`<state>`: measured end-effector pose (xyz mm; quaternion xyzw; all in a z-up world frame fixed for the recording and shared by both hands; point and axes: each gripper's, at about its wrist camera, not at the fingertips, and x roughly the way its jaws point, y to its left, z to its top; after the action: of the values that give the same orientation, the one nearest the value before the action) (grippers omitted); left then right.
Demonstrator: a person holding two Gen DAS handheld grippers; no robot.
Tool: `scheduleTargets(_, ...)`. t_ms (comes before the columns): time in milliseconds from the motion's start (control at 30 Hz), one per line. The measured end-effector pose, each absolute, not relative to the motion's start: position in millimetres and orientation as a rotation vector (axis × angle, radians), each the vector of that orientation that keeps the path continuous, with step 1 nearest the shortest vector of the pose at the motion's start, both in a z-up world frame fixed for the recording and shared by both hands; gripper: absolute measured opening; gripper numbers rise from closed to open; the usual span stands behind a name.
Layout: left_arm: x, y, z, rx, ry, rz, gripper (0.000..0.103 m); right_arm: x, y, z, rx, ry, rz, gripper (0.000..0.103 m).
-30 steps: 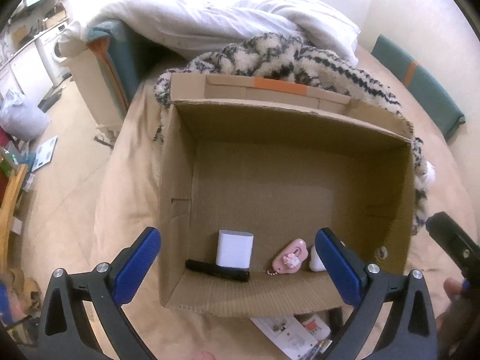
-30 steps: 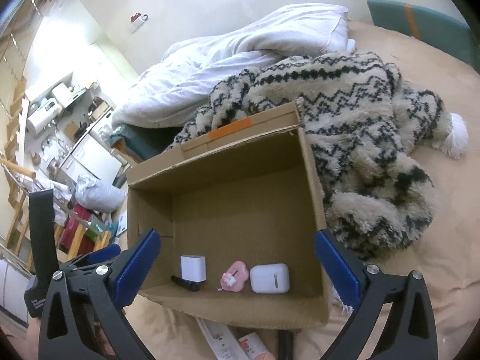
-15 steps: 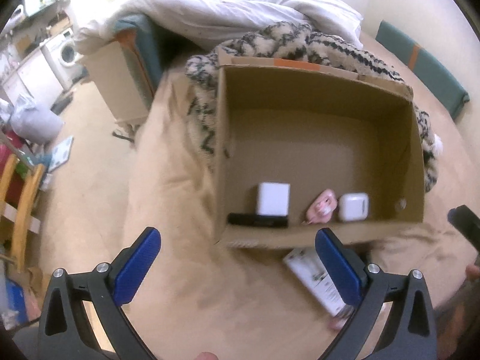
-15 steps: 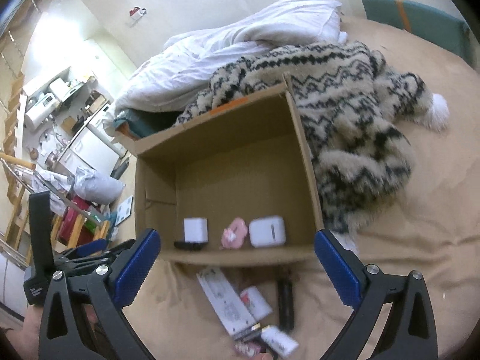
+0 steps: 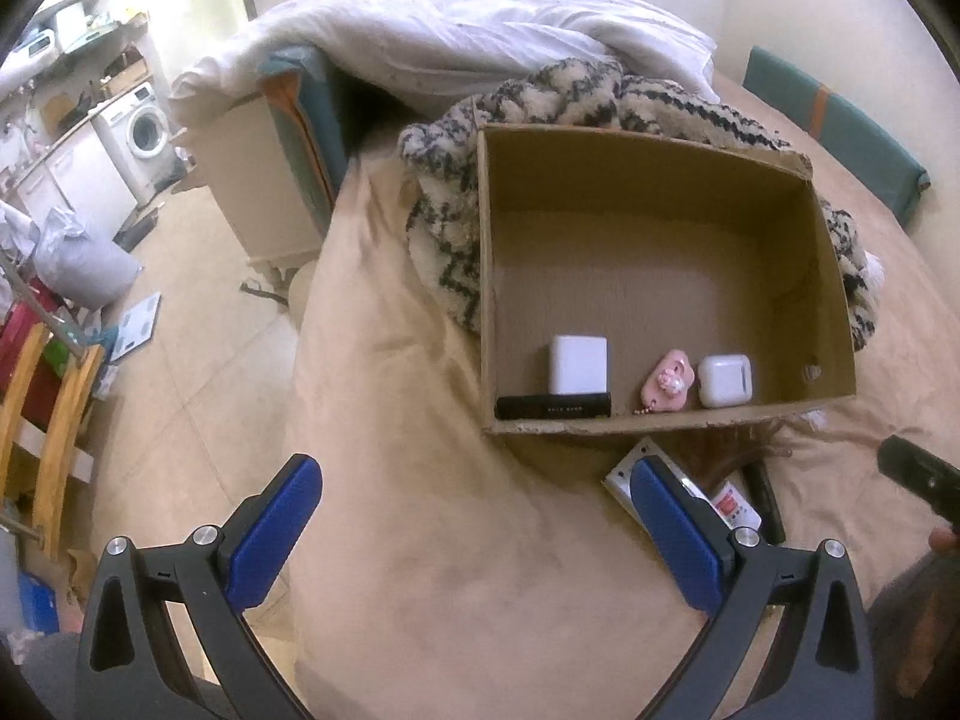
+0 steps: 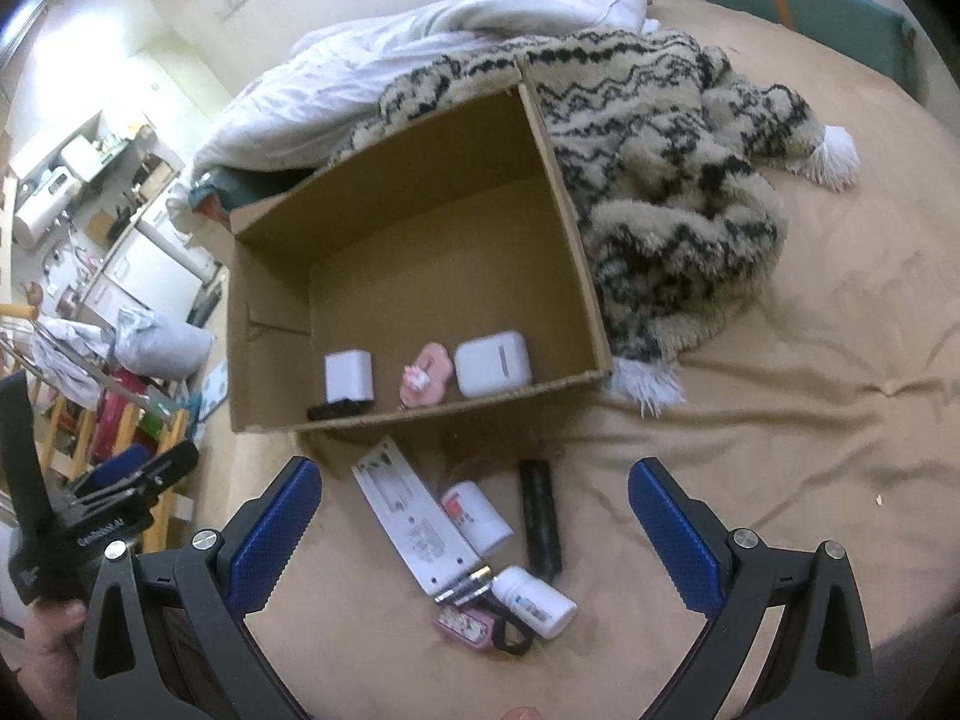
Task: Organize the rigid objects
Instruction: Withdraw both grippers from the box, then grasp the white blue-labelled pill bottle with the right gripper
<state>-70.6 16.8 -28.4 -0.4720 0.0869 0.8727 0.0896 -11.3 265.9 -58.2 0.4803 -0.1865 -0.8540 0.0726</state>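
Observation:
An open cardboard box (image 5: 660, 216) (image 6: 270, 324) stands on the tan bed. Inside lie a white charger cube (image 5: 578, 365) (image 6: 348, 376), a black bar (image 5: 553, 406), a pink charm (image 5: 669, 381) (image 6: 427, 374) and a white earbud case (image 5: 725, 380) (image 6: 492, 362). In front of the box lie a white flat pack (image 6: 408, 516), a white tube (image 6: 477, 519), a black cylinder (image 6: 540, 516), a white bottle (image 6: 534, 600), batteries (image 6: 465, 588) and a pink case (image 6: 465, 627). My left gripper (image 5: 474, 531) is open and empty, left of this pile. My right gripper (image 6: 474, 531) is open and empty above the pile.
A patterned fleece blanket (image 6: 660, 180) lies behind and right of the box, with a white duvet (image 5: 480, 30) beyond. The bed edge drops to the floor on the left (image 5: 180, 330). A wooden chair (image 5: 42, 420) and a washing machine (image 5: 141, 132) stand there.
Both grippers have pulled back and up from the box. The loose items in front of the box have come into view. Both stay open and empty.

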Motion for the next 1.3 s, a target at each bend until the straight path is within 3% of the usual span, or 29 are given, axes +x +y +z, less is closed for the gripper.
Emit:
scheduleTargets(167, -74.1, 5.7, -30.7, -1.456, 0.138, 2.605, 0.102, -10.6, 264.2, -67.3, 1.497, -0.55, -2.566, 0.103)
scheduleTargets(433, -76.1, -0.8, -35.2, -1.517, 0.092, 2.585, 0.102, -1.9, 275.9, -88.7, 1.658, -0.566, -2.607, 0.103)
scheduleTargets(667, -73.1, 8.4, -33.3, -1.496, 0.13, 2.553, 0.102, 0.2, 275.2, -131.4, 1.877, -0.758, -2.39, 0.103)
scheduleTargets(767, -72.5, 10.2, -35.8, -1.51, 0.128, 2.528, 0.102, 5.8, 270.9, -152.1, 1.933, -0.905, -2.28, 0.088)
scheduleTargets(900, -71.6, 11.9, -35.7, -1.509, 0.125, 2.517, 0.102, 7.2, 259.9, -165.8, 1.984, -0.905, -2.284, 0.082)
scheduleTargets(967, -72.2, 11.7, -35.6, -1.509, 0.121, 2.516, 0.102, 6.2, 253.4, -167.1, 1.997, -0.885, -2.308, 0.079)
scheduleTargets(1167, -72.0, 13.6, -39.3, -1.523, 0.145, 2.514, 0.102, 5.9, 235.6, -164.0, 1.989, -0.724, -2.403, 0.056)
scheduleTargets(1300, -73.2, 12.5, -42.2, -1.538, 0.145, 2.515, 0.102, 11.7, 240.6, -159.9, 1.966, -0.737, -2.401, 0.054)
